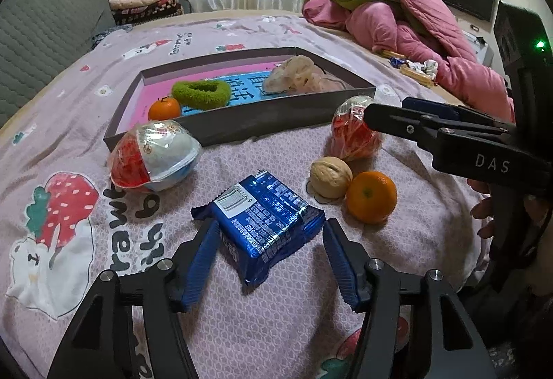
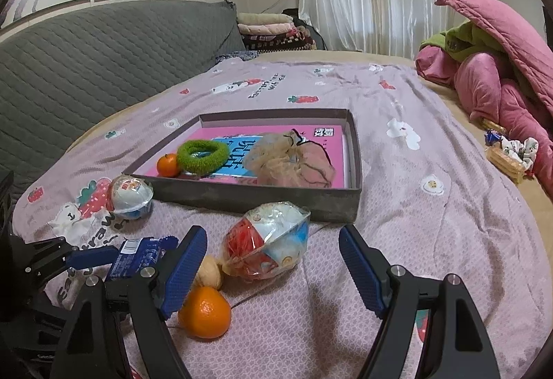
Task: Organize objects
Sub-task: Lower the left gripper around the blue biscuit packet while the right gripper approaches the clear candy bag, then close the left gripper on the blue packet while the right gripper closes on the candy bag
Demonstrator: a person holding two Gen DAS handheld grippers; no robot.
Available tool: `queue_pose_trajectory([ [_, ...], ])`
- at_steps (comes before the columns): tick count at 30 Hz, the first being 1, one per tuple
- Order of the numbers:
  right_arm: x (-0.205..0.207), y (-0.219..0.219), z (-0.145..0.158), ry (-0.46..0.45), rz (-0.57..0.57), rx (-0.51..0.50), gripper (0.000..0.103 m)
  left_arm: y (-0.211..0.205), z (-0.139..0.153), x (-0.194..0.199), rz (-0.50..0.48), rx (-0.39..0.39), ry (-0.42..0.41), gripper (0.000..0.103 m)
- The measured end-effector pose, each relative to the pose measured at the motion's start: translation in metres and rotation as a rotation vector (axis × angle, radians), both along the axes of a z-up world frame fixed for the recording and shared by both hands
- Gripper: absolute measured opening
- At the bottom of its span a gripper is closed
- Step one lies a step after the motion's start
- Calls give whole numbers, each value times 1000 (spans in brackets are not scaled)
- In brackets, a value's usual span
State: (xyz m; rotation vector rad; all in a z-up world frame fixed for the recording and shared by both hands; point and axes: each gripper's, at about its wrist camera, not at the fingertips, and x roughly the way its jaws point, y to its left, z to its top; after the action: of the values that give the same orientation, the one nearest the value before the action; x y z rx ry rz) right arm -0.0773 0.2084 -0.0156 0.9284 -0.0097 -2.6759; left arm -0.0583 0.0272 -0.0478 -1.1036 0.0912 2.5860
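Observation:
A shallow grey box (image 1: 262, 121) (image 2: 262, 197) on the bed holds a small orange (image 1: 164, 109), a green scrunchie (image 1: 202, 93) and a pale net pouf (image 1: 297, 75). My left gripper (image 1: 266, 254) is open, its pads on either side of a blue snack packet (image 1: 266, 213). My right gripper (image 2: 273, 261) is open, low over a wrapped toy egg (image 2: 268, 242); it also shows in the left wrist view (image 1: 366, 113). A walnut (image 1: 330, 177) and an orange (image 1: 371, 196) lie together. A second toy egg (image 1: 153, 154) lies left of the box.
The bed has a pink printed sheet (image 2: 414, 206). A heap of pink and green quilts (image 1: 397, 19) lies at the right with snack wrappers (image 2: 511, 154) beside it. A grey headboard cushion (image 2: 86, 68) runs along the left, folded blankets (image 2: 273, 30) behind.

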Motion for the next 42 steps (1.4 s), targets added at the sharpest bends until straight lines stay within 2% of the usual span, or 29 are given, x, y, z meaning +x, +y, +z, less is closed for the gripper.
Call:
queue_pose_trajectory([
  [15,-11,-2,-12,-44,0,-8,78,-4,-11,-26,-15,40,-32,68],
  [32,-28,-8,-27,-106,-2,-49,78,2,-20,-44,6,46,-45,69],
  [38,-33,-11,-30,-112,2,-53,67,6,-23,-52,38,33,-40,69],
  [42,-35,-14,-31,-108,5,-42,65,4,-23,-56,61,53,-49,69],
])
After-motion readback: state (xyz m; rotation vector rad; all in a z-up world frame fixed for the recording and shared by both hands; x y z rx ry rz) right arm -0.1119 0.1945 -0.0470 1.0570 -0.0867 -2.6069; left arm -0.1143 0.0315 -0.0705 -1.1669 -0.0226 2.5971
